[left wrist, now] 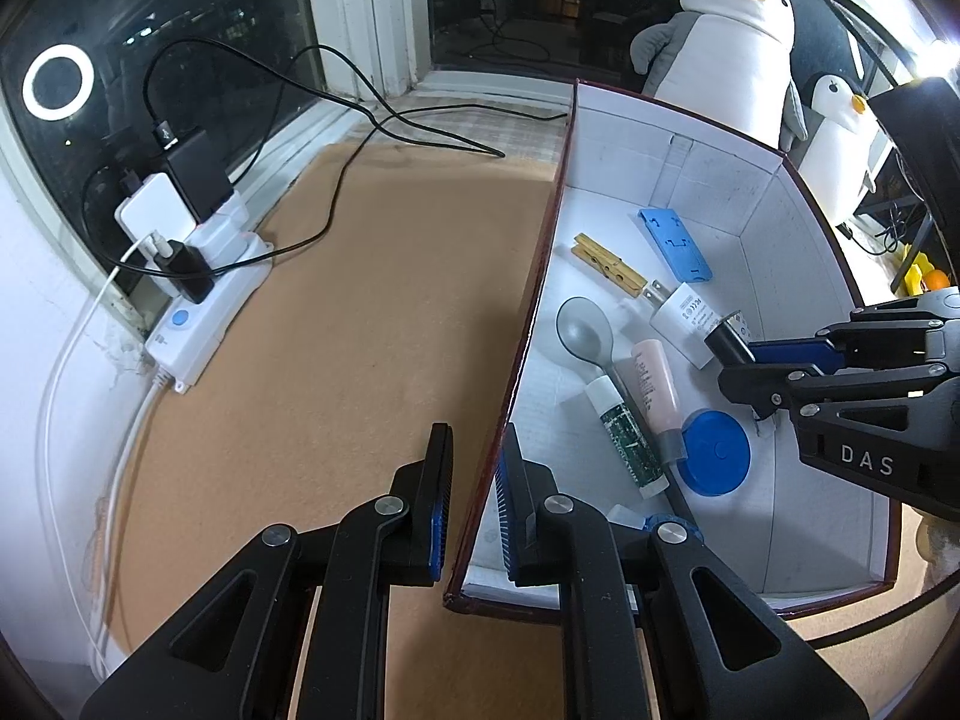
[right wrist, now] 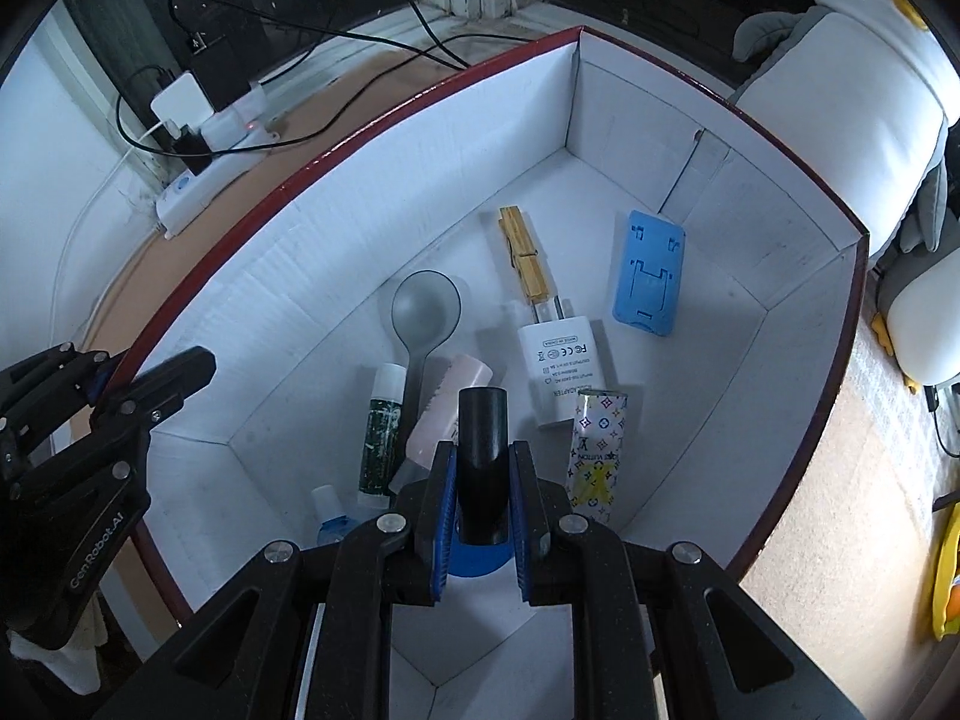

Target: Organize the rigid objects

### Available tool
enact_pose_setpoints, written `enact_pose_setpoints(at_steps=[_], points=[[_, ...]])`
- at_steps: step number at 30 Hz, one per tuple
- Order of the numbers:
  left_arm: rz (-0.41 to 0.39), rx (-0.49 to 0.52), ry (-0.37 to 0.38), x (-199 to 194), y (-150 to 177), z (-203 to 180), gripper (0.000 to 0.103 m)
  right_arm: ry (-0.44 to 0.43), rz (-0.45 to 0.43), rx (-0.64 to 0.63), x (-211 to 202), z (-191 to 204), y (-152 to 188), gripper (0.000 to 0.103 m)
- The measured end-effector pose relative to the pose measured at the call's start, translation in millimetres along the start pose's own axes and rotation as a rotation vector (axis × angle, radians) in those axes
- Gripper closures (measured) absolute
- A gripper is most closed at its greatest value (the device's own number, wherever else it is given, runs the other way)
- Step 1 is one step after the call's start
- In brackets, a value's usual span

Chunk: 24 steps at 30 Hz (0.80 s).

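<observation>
A red-rimmed white box holds a grey spoon, a wooden clothespin, a blue phone stand, a white charger, a pink tube, a green-labelled stick, a patterned lighter and a blue lid. My left gripper is shut on the box's left wall near the front corner. My right gripper is shut on a black cylinder and holds it inside the box above the items; it also shows in the left wrist view.
A white power strip with chargers and black cables lies on the brown mat left of the box, by the window. Plush penguins stand behind the box. A small blue-capped bottle lies at the box's near wall.
</observation>
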<state>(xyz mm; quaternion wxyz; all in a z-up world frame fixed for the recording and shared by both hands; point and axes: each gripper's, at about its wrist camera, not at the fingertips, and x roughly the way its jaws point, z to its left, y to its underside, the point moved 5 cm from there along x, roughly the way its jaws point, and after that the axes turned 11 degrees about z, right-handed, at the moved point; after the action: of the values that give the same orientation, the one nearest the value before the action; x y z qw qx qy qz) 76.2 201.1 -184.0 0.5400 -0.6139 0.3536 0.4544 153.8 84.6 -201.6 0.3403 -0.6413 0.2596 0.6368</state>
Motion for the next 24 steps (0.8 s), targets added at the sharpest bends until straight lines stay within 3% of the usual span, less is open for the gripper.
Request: enact_pose_setpoints(at_steps=[2, 4, 5, 12, 16, 24], points=[[0.001, 0.001, 0.0, 0.0, 0.0, -0.1, 0.091, 0.004, -0.01, -0.003, -1.2, 0.4, -0.3, 0.085], [0.0, 0.001, -0.001, 0.0, 0.0, 0.1, 0.091, 0.009, -0.019, -0.005, -3.2, 0.4, -0.3, 0.07], [0.0, -0.001, 0.001, 0.0, 0.1, 0.2, 0.091, 0.012, -0.027, -0.006, -4.8, 0.5, -0.2, 0.068], [0.001, -0.003, 0.001, -0.2, 0.9, 0.2, 0.091, 0.013, -0.034, -0.01, -7.3, 1.9, 0.7, 0.065], [0.001, -0.005, 0.002, -1.0, 1.7, 1.1, 0.09, 0.002, -0.051, -0.001, -12.0, 2.8, 3.0, 0.056], [-0.004, 0.009, -0.003, -5.1, 2.8, -1.3, 0.09, -0.012, -0.083, 0.006, -25.4, 5.0, 10.6, 0.055]])
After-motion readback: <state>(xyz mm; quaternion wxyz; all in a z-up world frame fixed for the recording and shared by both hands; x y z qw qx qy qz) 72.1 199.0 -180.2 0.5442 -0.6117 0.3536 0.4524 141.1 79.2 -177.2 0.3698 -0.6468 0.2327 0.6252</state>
